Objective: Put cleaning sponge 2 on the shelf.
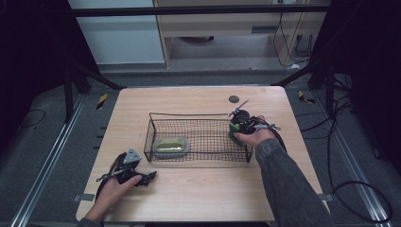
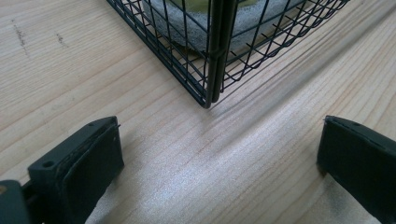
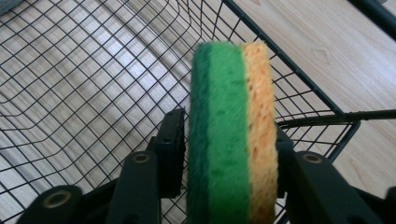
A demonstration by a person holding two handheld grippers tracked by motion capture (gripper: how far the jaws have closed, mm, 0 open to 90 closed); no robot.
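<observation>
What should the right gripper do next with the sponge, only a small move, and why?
Probably lower a little and then open. The right gripper holds the sponge on edge over the right end of the wire basket, inside its rim, with bare mesh beneath; the other sponge lies at the far left end.

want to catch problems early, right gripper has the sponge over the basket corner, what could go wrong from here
1. The sponge stands on edge between the right gripper jaws near the wire basket rim; lowered carelessly, it may snag the wire.
2. The left gripper lies open on the table, off the basket, so a bump could slide the basket.
</observation>
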